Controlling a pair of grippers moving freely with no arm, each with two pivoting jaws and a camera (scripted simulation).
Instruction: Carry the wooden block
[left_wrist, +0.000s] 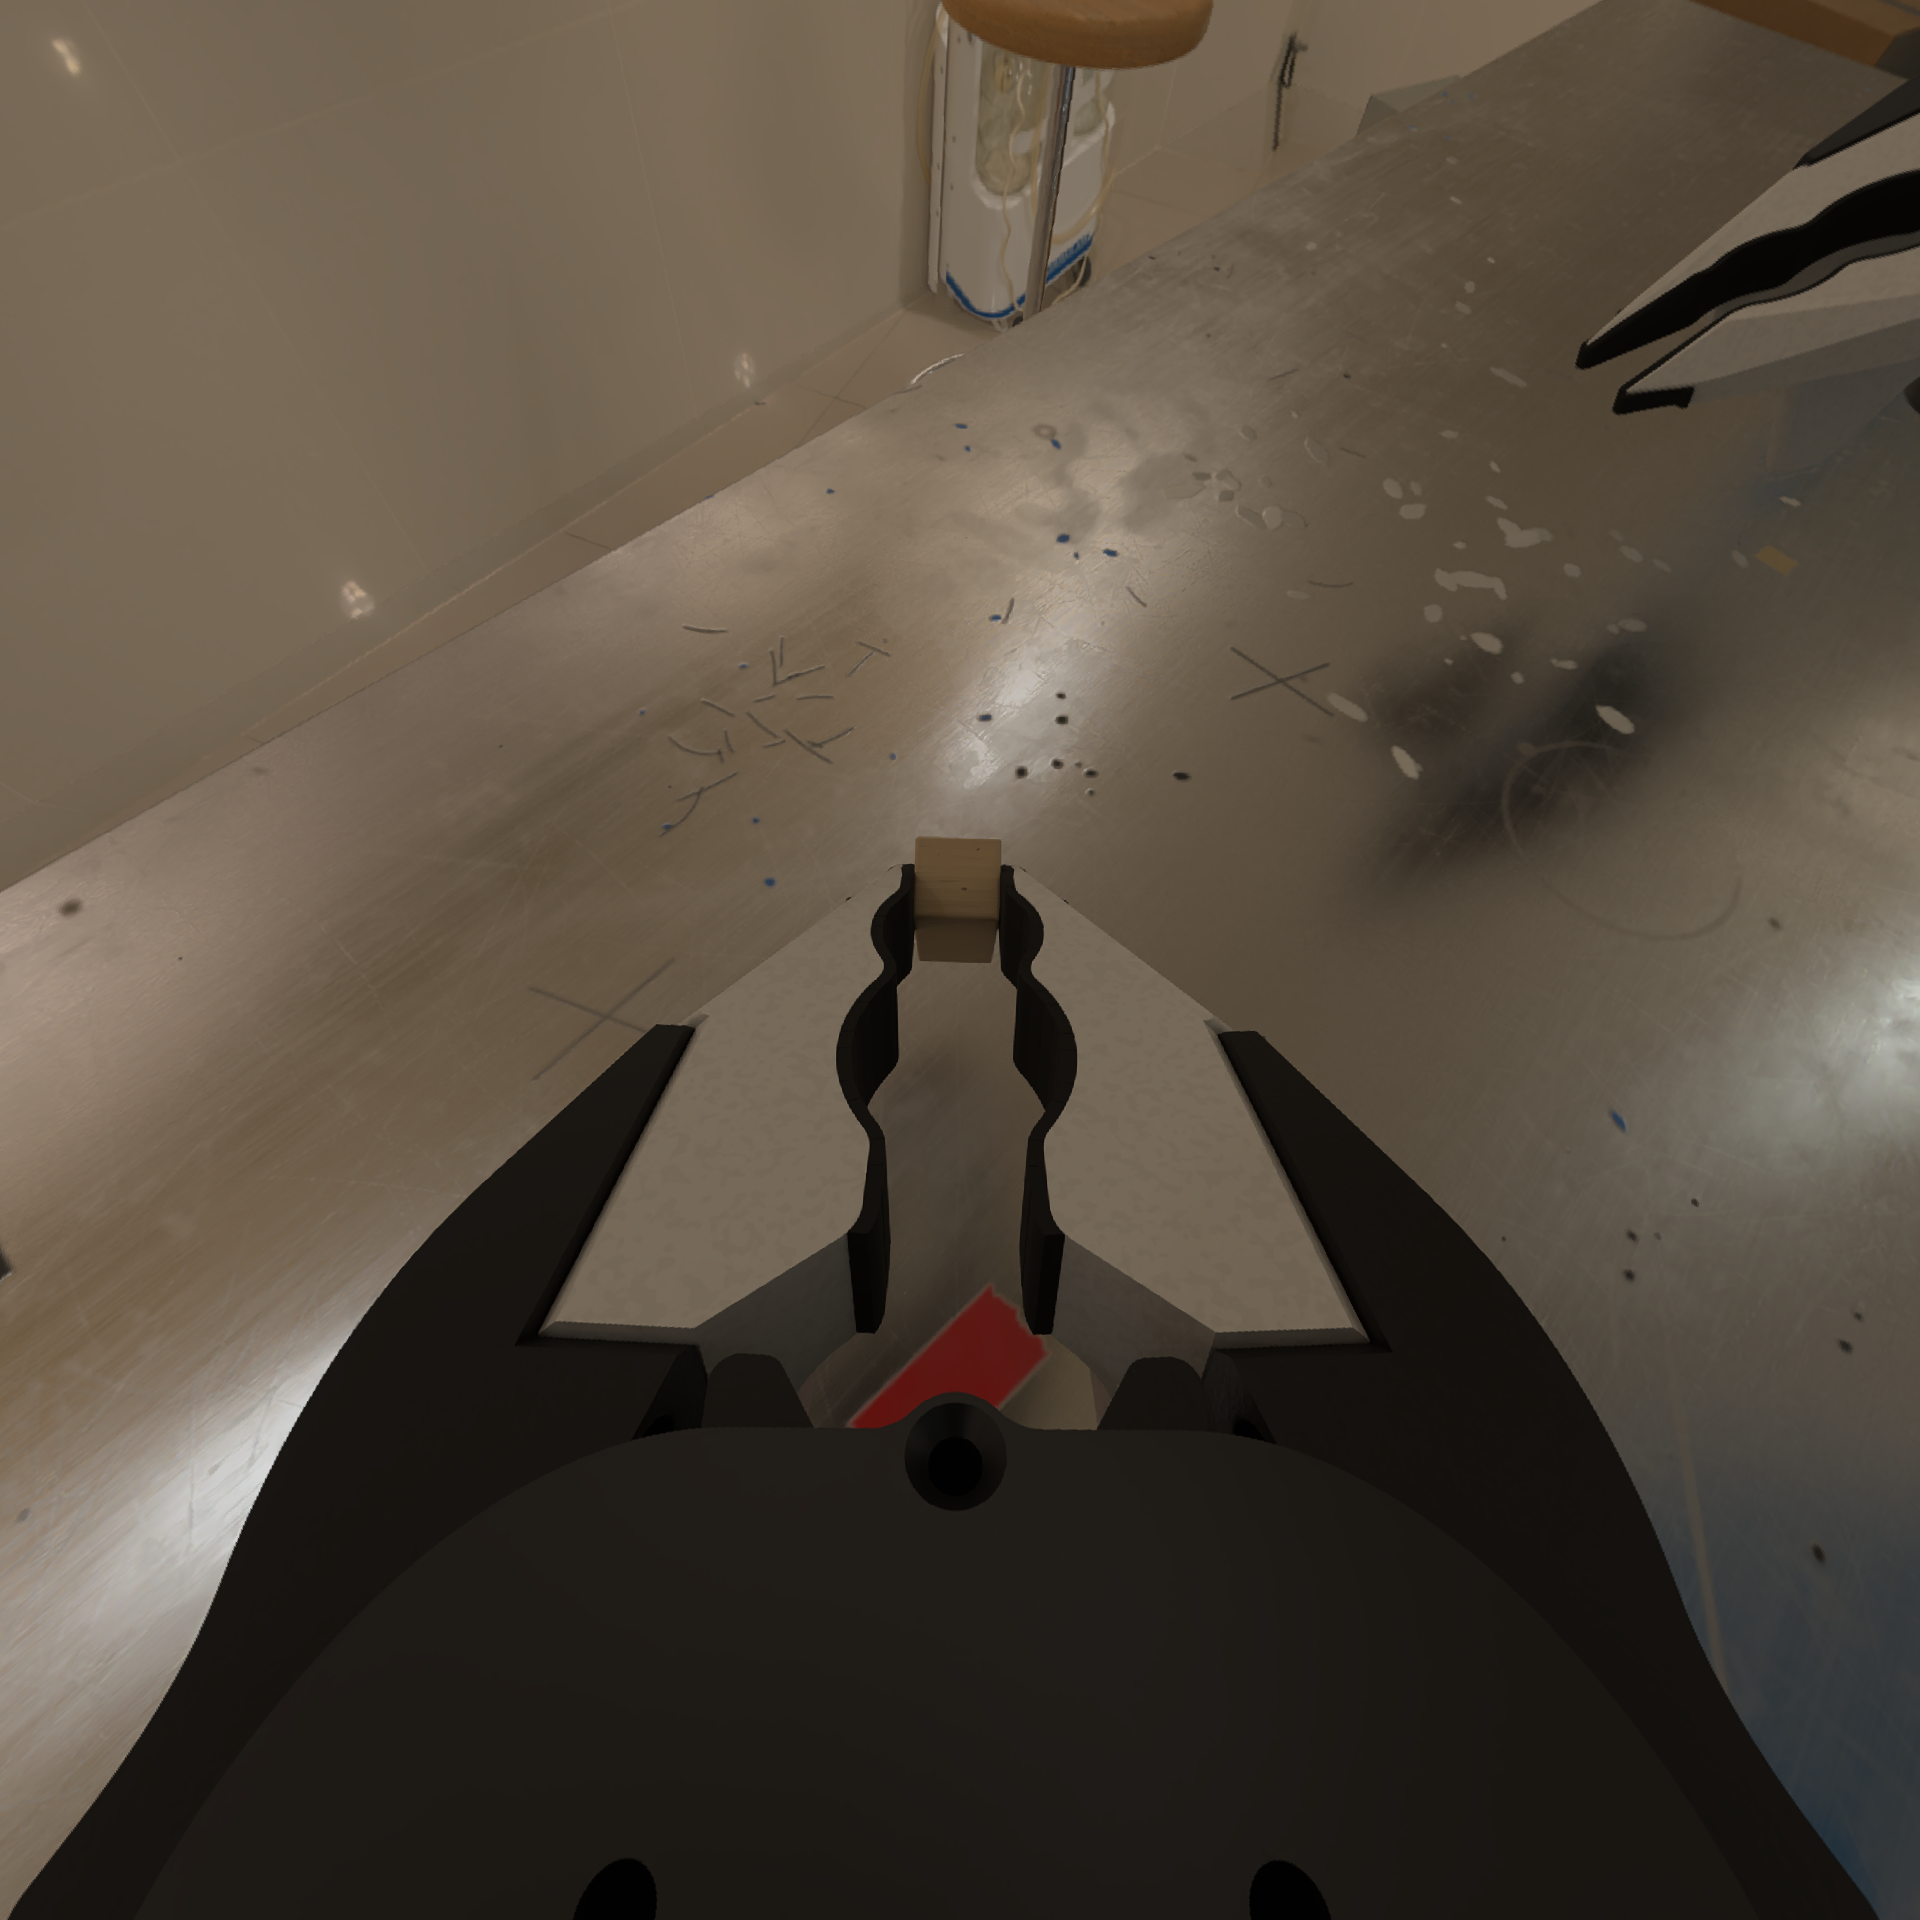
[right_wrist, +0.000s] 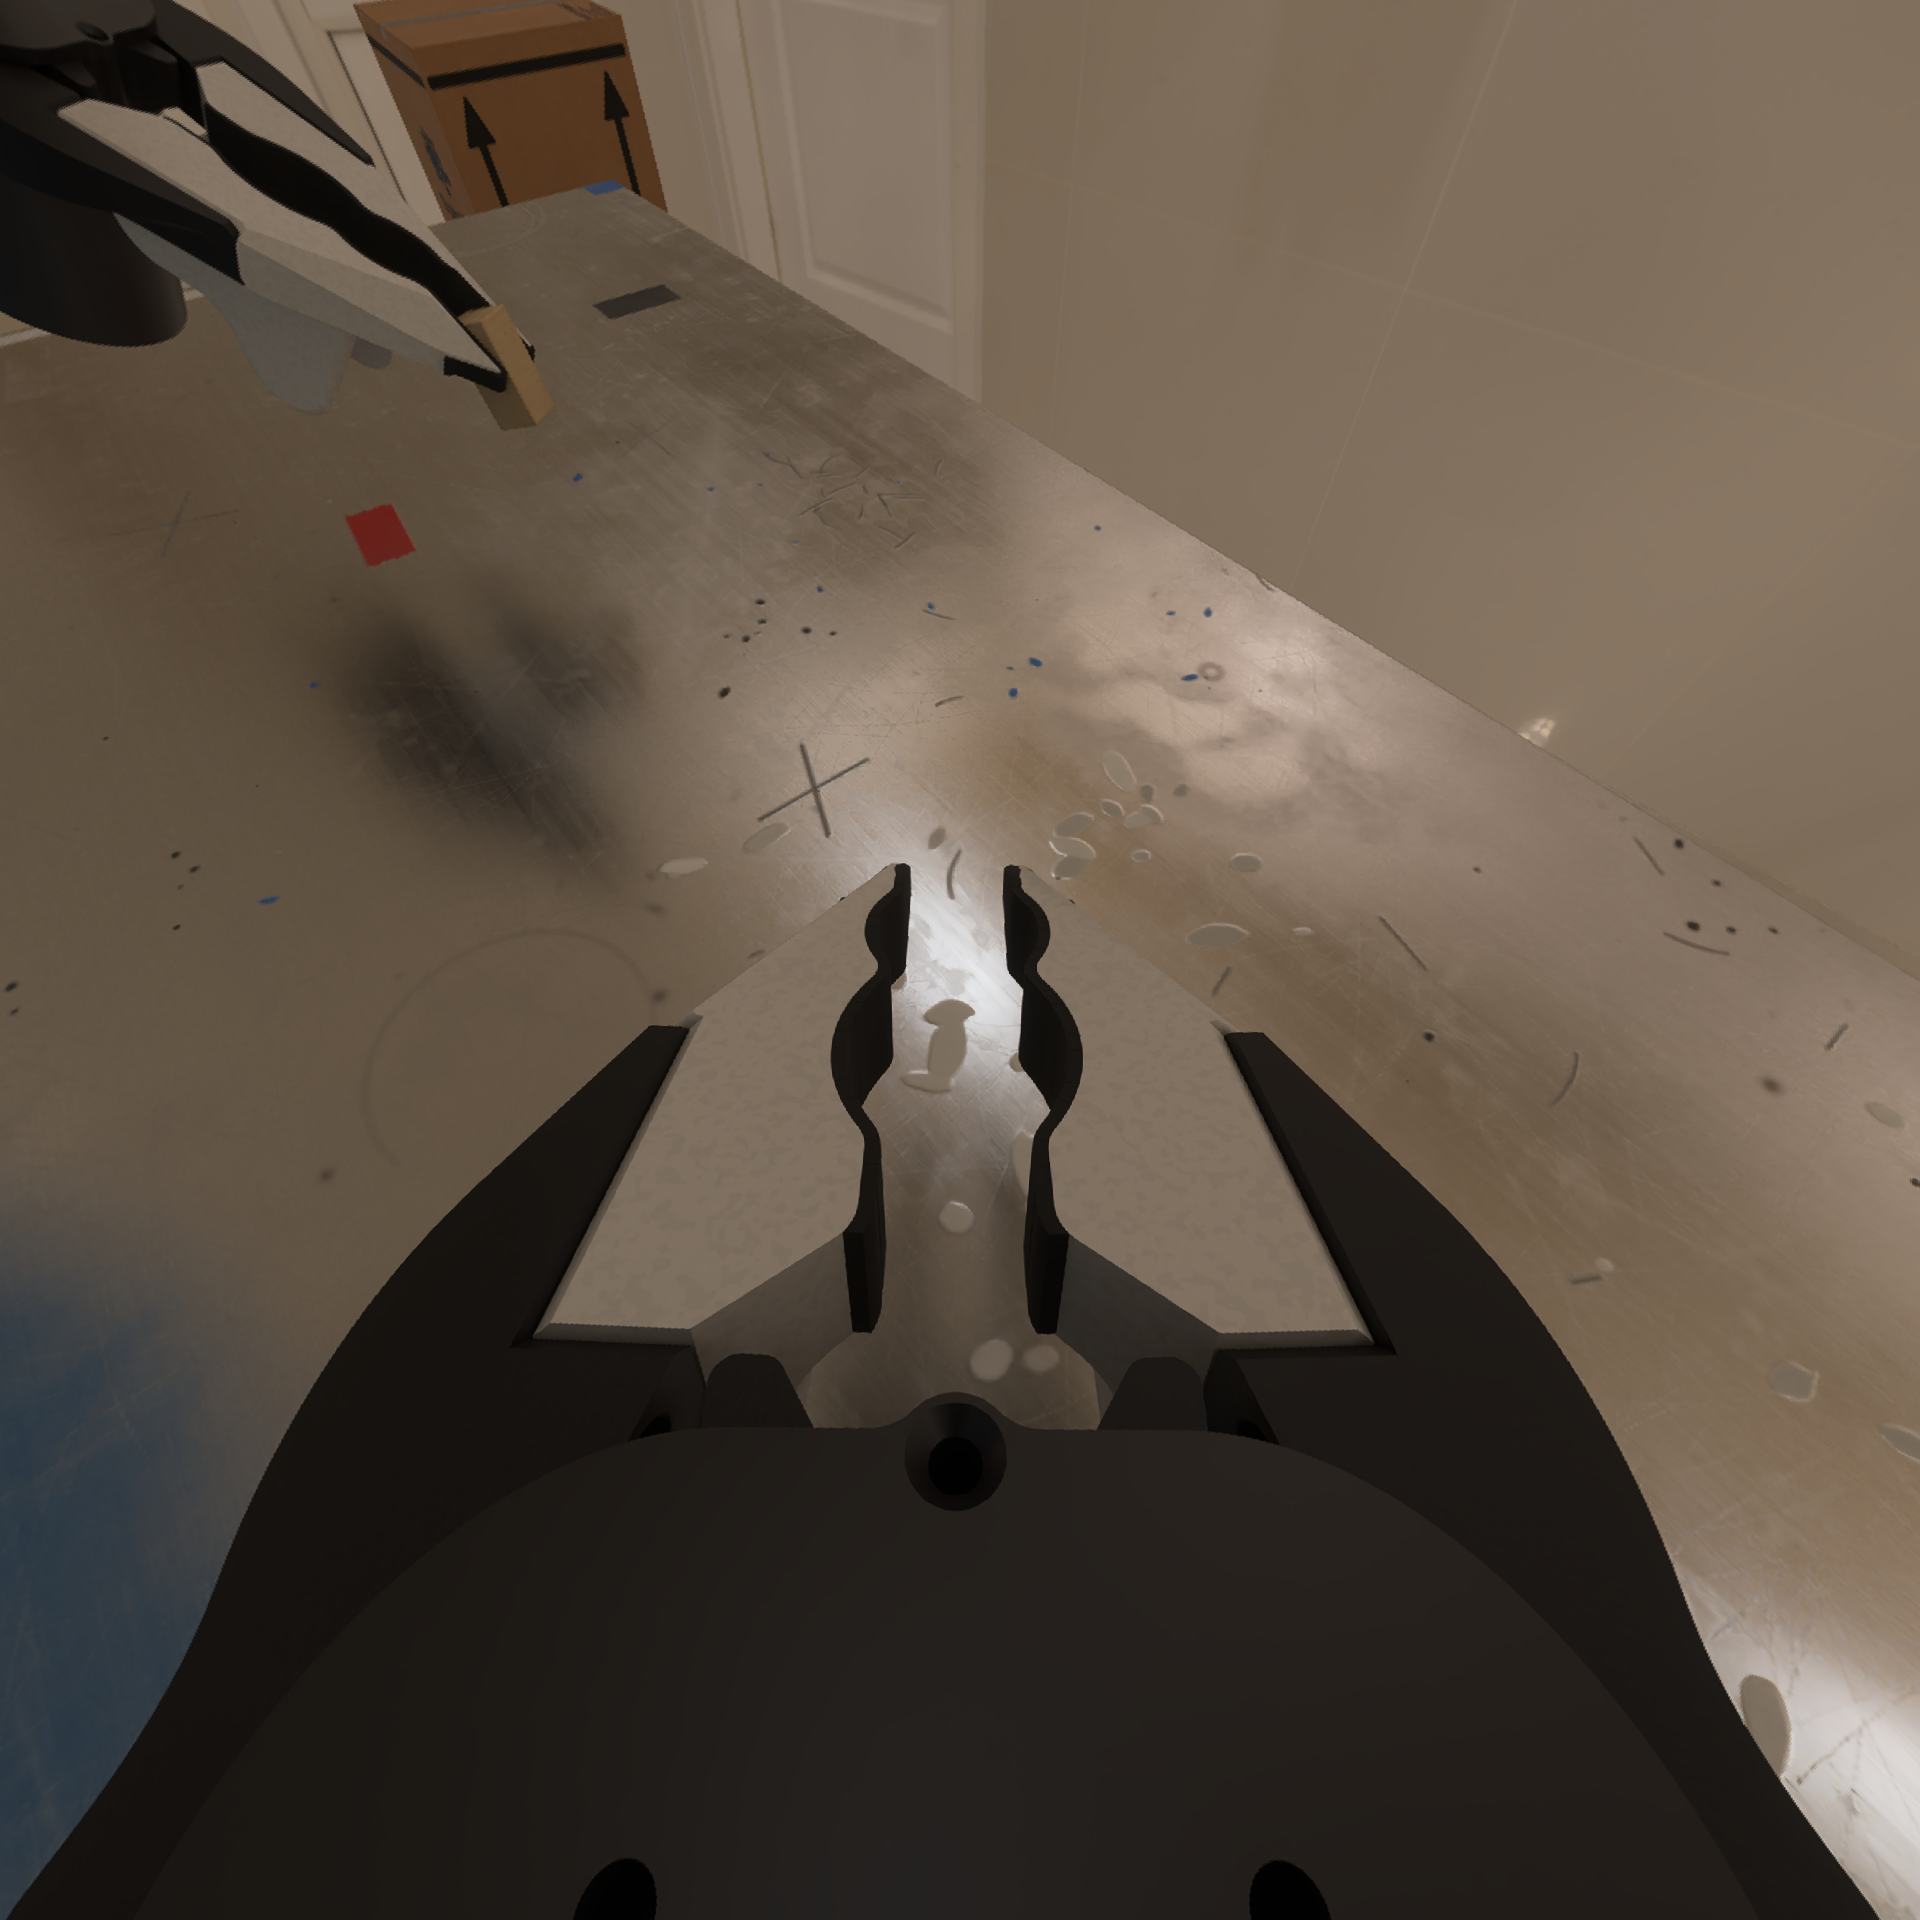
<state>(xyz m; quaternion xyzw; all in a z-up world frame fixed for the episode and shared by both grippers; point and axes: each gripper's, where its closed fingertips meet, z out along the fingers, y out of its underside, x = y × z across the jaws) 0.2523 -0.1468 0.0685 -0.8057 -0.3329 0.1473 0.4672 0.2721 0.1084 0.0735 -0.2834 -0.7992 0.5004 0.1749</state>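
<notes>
The left gripper (left_wrist: 958, 883) pinches the wooden block (left_wrist: 957, 900) by its very tips, aloft above the worktop (left_wrist: 1143, 644), beyond the red patch (right_wrist: 380, 534). Such a shallow hold could let the block slip or twist. The right gripper (right_wrist: 956, 881) hangs nearby, jaws narrowly parted, empty.
</notes>
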